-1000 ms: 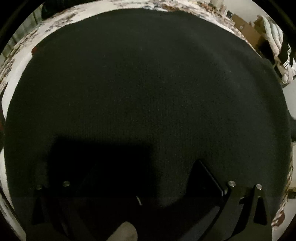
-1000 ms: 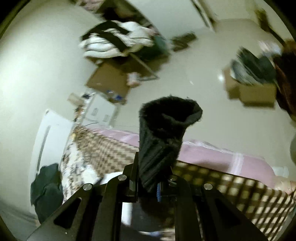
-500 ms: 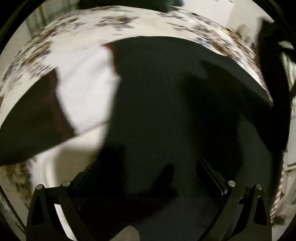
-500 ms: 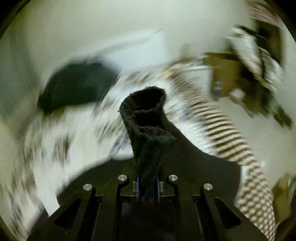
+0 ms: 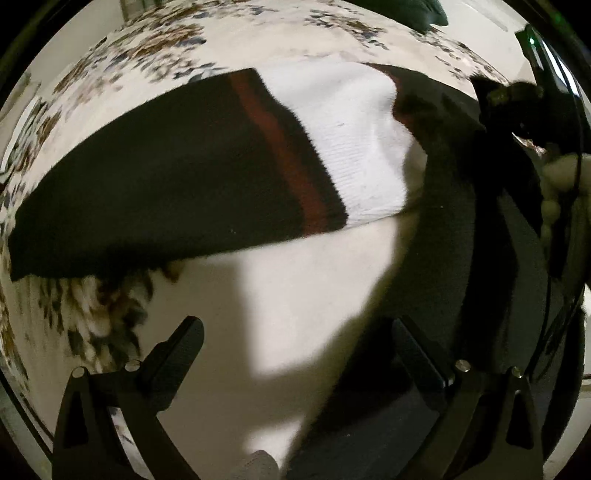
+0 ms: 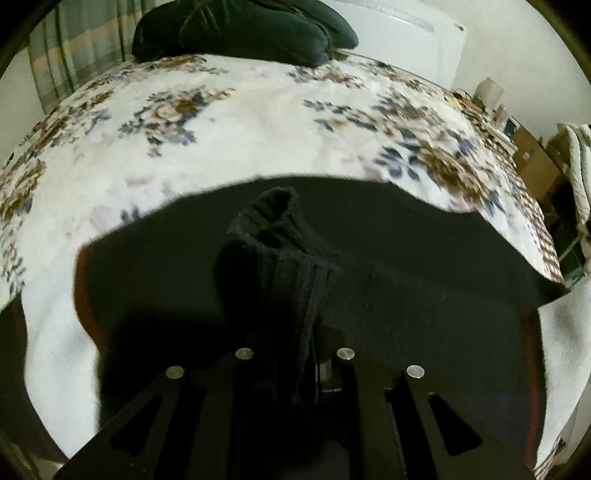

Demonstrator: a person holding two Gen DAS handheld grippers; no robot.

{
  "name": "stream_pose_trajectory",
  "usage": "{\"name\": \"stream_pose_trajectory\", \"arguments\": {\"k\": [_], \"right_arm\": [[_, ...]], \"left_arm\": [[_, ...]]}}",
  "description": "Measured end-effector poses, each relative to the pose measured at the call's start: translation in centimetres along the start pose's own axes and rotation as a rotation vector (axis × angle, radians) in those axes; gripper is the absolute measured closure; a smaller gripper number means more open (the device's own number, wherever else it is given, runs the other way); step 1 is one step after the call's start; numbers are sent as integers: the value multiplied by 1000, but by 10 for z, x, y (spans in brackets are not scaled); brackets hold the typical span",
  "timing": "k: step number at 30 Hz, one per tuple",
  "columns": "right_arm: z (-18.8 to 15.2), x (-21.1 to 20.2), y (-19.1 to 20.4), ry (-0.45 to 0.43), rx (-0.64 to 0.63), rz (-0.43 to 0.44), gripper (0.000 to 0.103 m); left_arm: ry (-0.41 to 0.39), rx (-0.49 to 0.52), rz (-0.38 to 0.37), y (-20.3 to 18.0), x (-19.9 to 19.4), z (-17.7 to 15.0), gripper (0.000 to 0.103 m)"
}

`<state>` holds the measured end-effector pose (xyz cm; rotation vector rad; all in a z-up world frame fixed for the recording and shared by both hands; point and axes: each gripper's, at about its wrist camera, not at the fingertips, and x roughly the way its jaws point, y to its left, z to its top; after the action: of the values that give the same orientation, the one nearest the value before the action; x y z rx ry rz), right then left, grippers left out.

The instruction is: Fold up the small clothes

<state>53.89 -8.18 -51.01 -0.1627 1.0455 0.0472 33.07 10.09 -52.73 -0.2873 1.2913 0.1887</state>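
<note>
While the right gripper (image 6: 295, 373) pinches the black knit's bunched edge (image 6: 273, 236), laying it flat ahead beats dropping it; left gripper (image 5: 295, 354) gapes empty.

A floral bedspread (image 6: 258, 122) covers the bed, a dark green bundle (image 6: 240, 29) (maybe a pillow) at its far end.

Bare patch of floral bedspread (image 5: 303, 302) lies open between the left tongs (image 5: 295, 354), jaws wide. Black knit garment (image 6: 406, 295) covers the bed ahead of the right tongs (image 6: 314, 369). Dark bundle (image 6: 240, 29) blocks the bed's far edge.
</note>
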Motion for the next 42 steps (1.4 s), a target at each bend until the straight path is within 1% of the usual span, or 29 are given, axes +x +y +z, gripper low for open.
{"name": "stream_pose_trajectory", "arguments": {"k": [1, 3, 4, 5, 6, 7, 8, 9, 10, 12, 13, 15, 18, 19, 21, 23, 24, 25, 26, 28, 30, 31, 34, 36, 38, 39, 40, 41, 42], "right_arm": [[8, 2, 5, 1, -5, 9, 89], [24, 9, 12, 35, -19, 52, 89], [25, 13, 15, 65, -29, 77, 87], [27, 15, 17, 83, -31, 98, 82], [25, 16, 14, 109, -23, 141, 79], [22, 14, 8, 133, 0, 196, 63], [18, 8, 0, 150, 34, 244, 40], [12, -2, -12, 148, 83, 288, 32], [6, -10, -22, 134, 122, 314, 30], [-17, -43, -57, 96, 234, 357, 29], [-30, -59, -73, 87, 277, 346, 27], [-70, -89, -112, 89, 350, 226, 27], [-138, -112, -164, 164, 361, -73, 27], [-165, -114, -184, 208, 379, -137, 27], [-217, -109, -217, 309, 438, -183, 27], [-253, -102, -235, 373, 438, -242, 27], [-271, -99, -245, 406, 418, -309, 27], [-285, -98, -257, 419, 430, -367, 27], [-302, -101, -279, 419, 501, -411, 27], [-320, -106, -311, 417, 646, -405, 27], [-325, -114, -325, 391, 729, -372, 27], [-322, -120, -326, 367, 746, -351, 27], [-299, -138, -322, 271, 760, -283, 27], [-277, -141, -314, 217, 782, -242, 27], [-253, -140, -305, 163, 814, -198, 27], [-243, -142, -302, 133, 826, -183, 27], [-231, -140, -296, 113, 831, -173, 27], [-224, -142, -292, 95, 839, -158, 27], [-217, -141, -289, 74, 851, -112, 27]], "left_arm": [[1, -1, -2, 0, -1, -1, 0], [-7, 9, -8, -4, -5, -2, 0], [-10, 18, -11, -5, -8, -2, 0], [-17, 27, -14, -6, -11, -2, 0], [-25, 32, -16, -7, -13, -2, 0], [-34, 38, -19, -5, -17, -3, 0], [-41, 41, -21, -4, -20, -4, 0], [-46, 40, -19, -2, -22, -5, 0], [-43, 31, -17, 2, -24, -7, 0], [-34, -6, -25, 13, -28, -9, 0], [-32, -23, -24, 17, -28, -9, 0], [-26, -52, -24, 23, -30, -8, 0], [-28, -81, -36, 26, -34, 0, 0], [-31, -82, -45, 23, -34, 6, 0], [-46, -57, -69, 8, -36, 20, 0], [-68, -12, -88, -14, -36, 36, 0], [-82, 13, -104, -29, -37, 45, 0], [-94, 42, -123, -45, -37, 54, 0], [-97, 68, -139, -62, -34, 65, 0], [-92, 101, -166, -93, -26, 85, 0], [-72, 112, -183, -121, -13, 107, 0], [-61, 101, -193, -129, -7, 115, 0], [-17, 13, -214, -151, 18, 144, 0], [5, -42, -194, -162, 37, 162, 0], [21, -65, -172, -173, 53, 171, 2], [22, -68, -163, -178, 60, 175, 18], [16, -62, -152, -182, 64, 178, 60], [12, -47, -126, -185, 67, 180, 85], [8, -39, -109, -186, 70, 182, 92]]}}
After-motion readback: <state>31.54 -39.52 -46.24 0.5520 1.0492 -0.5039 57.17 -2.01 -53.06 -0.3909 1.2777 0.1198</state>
